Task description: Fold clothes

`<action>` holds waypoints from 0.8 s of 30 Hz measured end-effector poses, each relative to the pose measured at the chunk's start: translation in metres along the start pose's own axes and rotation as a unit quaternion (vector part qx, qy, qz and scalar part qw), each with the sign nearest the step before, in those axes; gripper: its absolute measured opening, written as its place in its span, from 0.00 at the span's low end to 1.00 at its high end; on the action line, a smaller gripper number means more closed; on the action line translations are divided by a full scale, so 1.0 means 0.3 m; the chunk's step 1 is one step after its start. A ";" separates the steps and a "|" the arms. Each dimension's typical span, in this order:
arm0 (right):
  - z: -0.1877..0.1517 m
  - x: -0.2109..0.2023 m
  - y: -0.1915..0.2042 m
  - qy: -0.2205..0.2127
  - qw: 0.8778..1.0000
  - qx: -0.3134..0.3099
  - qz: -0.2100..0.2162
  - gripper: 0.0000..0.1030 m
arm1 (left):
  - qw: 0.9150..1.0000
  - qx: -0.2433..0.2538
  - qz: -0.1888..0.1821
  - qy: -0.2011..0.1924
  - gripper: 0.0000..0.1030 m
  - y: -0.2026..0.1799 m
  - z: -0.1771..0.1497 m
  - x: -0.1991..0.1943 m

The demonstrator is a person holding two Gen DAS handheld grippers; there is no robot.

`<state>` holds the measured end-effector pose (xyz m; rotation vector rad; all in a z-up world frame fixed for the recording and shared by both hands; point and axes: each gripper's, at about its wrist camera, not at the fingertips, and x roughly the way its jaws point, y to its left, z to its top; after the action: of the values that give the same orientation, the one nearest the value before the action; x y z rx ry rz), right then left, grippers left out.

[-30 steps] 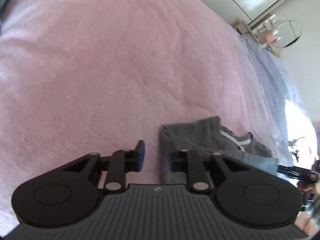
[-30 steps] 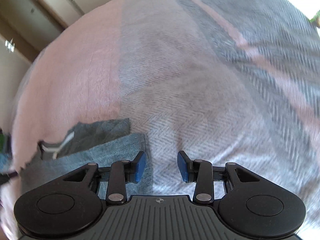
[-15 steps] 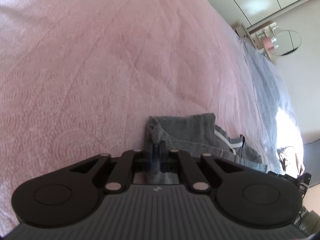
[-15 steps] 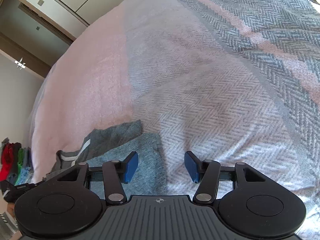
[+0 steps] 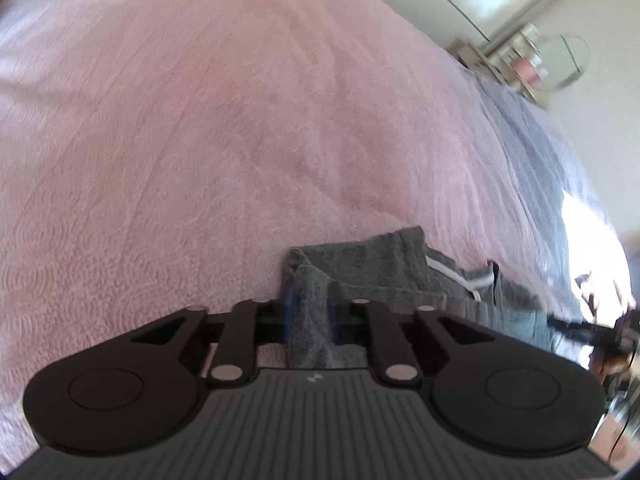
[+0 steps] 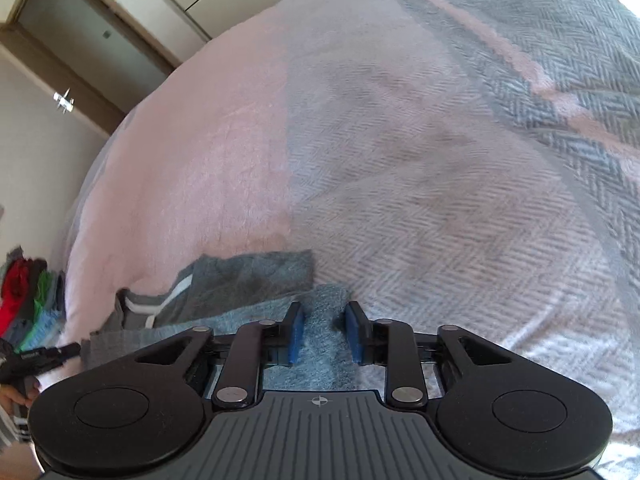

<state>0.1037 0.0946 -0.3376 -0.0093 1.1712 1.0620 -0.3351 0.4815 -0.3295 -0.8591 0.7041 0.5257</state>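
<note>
A grey garment with a white drawstring lies partly folded on the bed; it shows in the left wrist view and in the right wrist view. My left gripper is shut on the garment's left corner, with grey cloth bunched between the blue pads. My right gripper sits over the garment's right corner, jaws narrowed around the cloth with a gap still between the pads. The cloth under both grippers is partly hidden by the fingers.
The bed has a pink blanket on the left and a grey herringbone throw on the right. A pile of coloured clothes lies at the bed's left edge. A dresser with a round mirror stands beyond the bed.
My left gripper closed on the garment's left corner and has lifted it slightly. My right gripper moved onto the right corner and its jaws have narrowed around the cloth.
</note>
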 end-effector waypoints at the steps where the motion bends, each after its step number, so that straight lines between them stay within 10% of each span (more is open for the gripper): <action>1: -0.005 -0.001 0.007 -0.003 1.000 -0.009 -0.003 0.07 | 1.000 0.012 0.002 -0.001 0.00 -0.009 -0.004 -0.002; 24: 0.073 -0.087 0.166 -0.099 0.989 -0.098 -0.040 0.02 | 0.991 0.049 0.029 -0.125 0.00 -0.051 0.048 -0.076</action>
<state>0.0865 0.1154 -0.2836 -0.1017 0.8787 1.0766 -0.3350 0.4818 -0.2985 -0.6682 0.5219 0.6341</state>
